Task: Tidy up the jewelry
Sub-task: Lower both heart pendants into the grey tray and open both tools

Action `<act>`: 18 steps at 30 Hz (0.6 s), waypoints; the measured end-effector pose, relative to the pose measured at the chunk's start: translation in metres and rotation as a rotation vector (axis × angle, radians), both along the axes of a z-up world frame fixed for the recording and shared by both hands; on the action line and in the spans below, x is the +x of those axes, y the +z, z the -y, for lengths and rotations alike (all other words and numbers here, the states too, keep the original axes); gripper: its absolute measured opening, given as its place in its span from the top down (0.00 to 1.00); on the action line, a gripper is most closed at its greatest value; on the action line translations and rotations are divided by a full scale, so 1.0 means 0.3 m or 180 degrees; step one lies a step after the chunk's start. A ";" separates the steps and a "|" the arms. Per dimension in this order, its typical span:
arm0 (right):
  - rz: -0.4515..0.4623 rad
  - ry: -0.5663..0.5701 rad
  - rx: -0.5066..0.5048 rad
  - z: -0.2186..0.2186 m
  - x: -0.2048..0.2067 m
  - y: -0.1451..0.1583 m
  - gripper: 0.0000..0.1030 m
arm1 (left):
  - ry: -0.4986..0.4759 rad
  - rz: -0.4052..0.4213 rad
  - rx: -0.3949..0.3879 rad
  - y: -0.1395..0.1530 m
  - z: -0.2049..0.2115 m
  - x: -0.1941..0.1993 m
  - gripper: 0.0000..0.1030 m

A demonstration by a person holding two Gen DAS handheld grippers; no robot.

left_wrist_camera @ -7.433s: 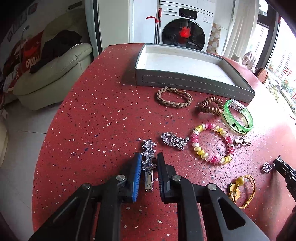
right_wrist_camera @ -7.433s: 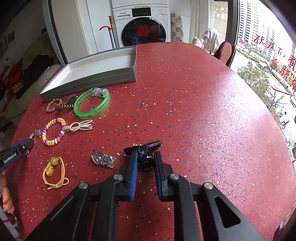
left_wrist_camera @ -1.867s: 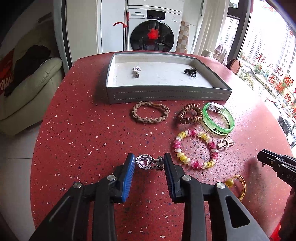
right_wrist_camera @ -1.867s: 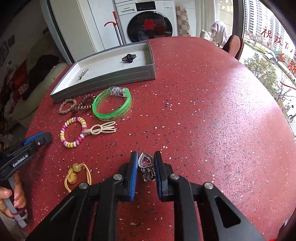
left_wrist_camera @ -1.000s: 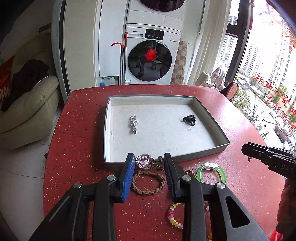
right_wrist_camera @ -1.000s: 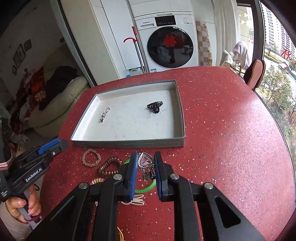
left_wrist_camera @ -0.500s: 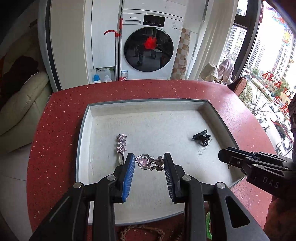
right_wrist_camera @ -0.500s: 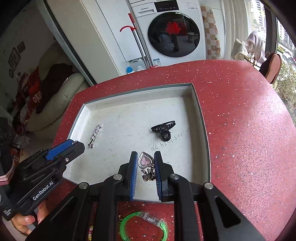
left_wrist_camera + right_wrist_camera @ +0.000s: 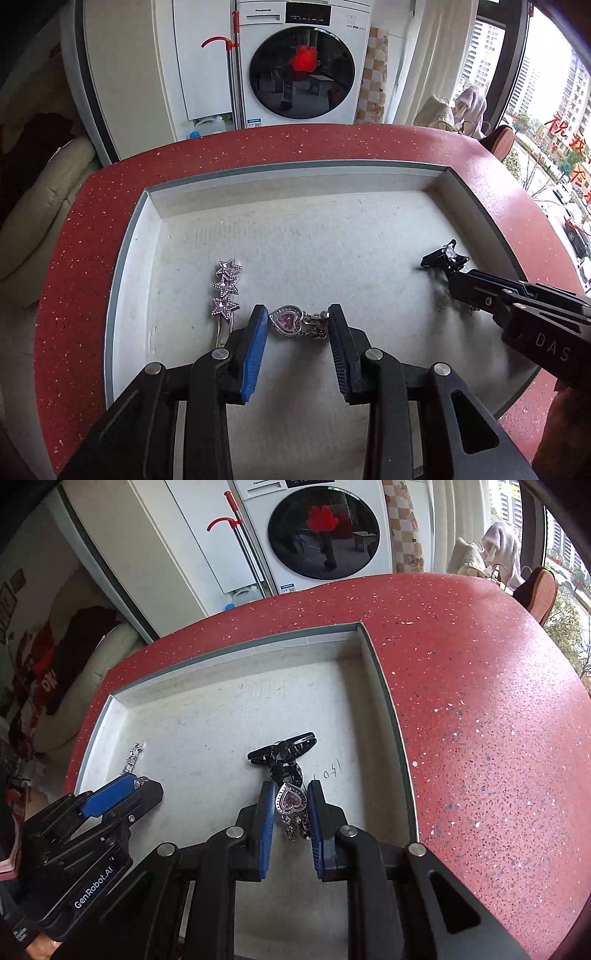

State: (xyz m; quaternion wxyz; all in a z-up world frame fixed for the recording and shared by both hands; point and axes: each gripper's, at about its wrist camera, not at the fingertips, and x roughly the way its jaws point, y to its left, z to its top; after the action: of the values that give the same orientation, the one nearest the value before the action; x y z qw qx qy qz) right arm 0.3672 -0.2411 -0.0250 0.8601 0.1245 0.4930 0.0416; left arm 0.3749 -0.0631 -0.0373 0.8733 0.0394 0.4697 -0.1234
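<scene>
My left gripper (image 9: 297, 325) is shut on a silver heart clip with a pink stone (image 9: 290, 322), held lengthwise just over the floor of the grey tray (image 9: 125, 251). A silver clip of three stars (image 9: 226, 288) lies in the tray right beside the left finger. My right gripper (image 9: 290, 806) is shut on a second pink heart clip (image 9: 291, 801), over the tray's right half. A black hair clip (image 9: 282, 753) lies just beyond its fingertips. Each gripper shows in the other's view: the right gripper (image 9: 456, 284) and the left gripper (image 9: 142, 784).
The tray sits on a red speckled round table (image 9: 480, 686). Its far edge curves close behind the tray. Past it stand a washing machine (image 9: 301, 62) and a cream sofa (image 9: 33, 206). A hand (image 9: 7, 864) holds the left gripper's handle.
Both grippers have come forward and down from the table's near part to over the tray, each still holding its heart clip. The bracelets have dropped out of view.
</scene>
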 end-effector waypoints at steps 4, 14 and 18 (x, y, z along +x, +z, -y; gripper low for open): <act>0.0019 -0.0004 -0.0021 -0.008 -0.001 0.001 0.78 | 0.0021 0.0101 0.0196 0.002 0.026 -0.003 0.22; 0.0197 -0.0052 0.0243 0.016 -0.039 0.078 0.47 | 0.0109 0.0193 0.0075 0.044 -0.005 -0.028 0.19; 0.0272 -0.0082 0.0282 0.025 -0.074 0.112 0.37 | 0.0152 0.0234 0.0024 0.069 -0.014 -0.043 0.19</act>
State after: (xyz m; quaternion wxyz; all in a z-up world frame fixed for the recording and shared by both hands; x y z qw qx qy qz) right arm 0.3450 -0.2484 0.0087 0.8744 0.1669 0.4519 0.0576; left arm 0.3619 -0.0589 -0.0167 0.8925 0.0360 0.4385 -0.0993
